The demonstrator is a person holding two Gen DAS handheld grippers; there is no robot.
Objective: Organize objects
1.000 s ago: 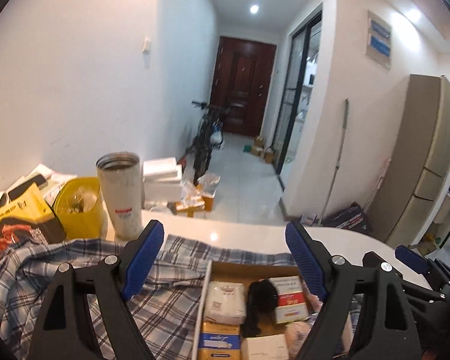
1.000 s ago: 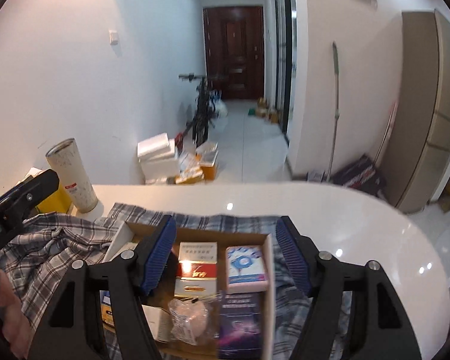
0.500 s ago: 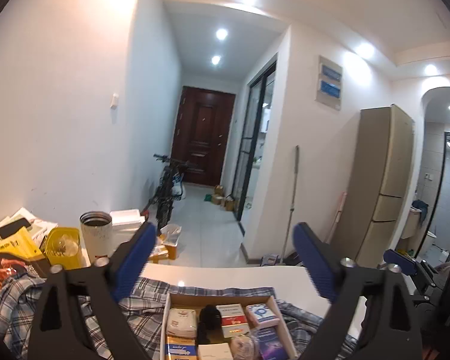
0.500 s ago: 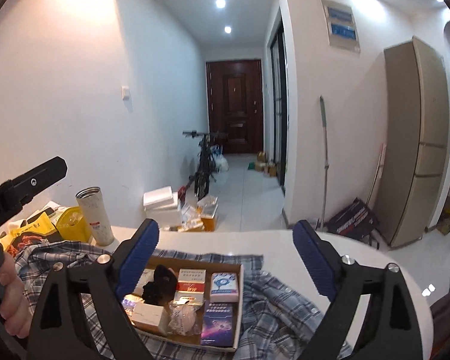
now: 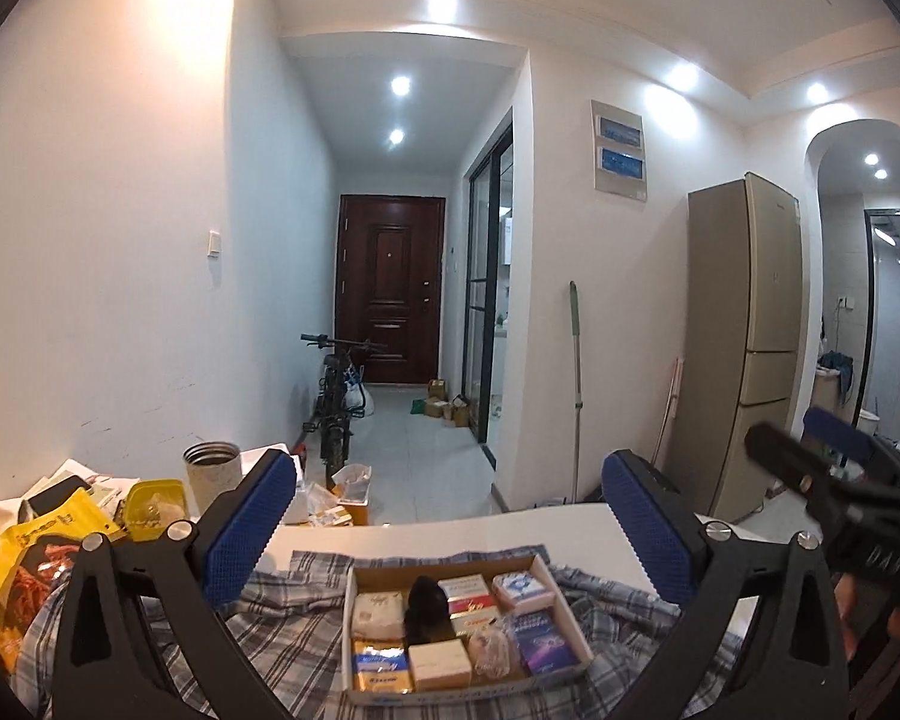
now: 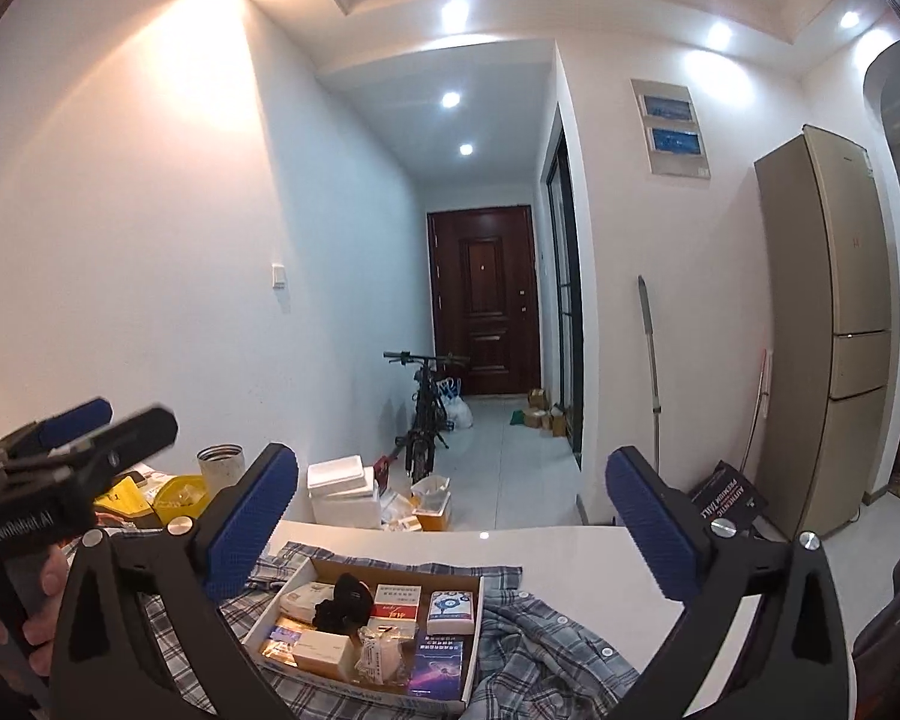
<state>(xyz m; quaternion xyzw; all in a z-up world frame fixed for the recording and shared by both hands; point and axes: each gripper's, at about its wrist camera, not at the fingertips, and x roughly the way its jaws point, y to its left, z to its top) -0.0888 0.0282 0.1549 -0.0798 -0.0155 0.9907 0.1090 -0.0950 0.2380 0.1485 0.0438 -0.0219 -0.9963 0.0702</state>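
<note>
Several small cartons (image 5: 431, 665), rectangular cardboard tray (image 5: 350, 630)

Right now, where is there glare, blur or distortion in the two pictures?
Left wrist view: ceiling spotlights flare white, the fisheye bends the walls, and the right tool is motion-blurred. Right wrist view: a spotlight reflection glints on the white table, and the left tool looks smeared.

Recessed ceiling spots (image 5: 441, 0) light the room evenly and bright, throwing warm glare on the left wall (image 6: 168, 60). One small highlight gleams on the white table (image 6: 483, 535). Fisheye bends walls and fridge (image 5: 744, 330) toward dark vignetted corners. The neighbouring gripper (image 5: 810, 474) at the frame edge is motion-blurred; the centre stays sharp.
</note>
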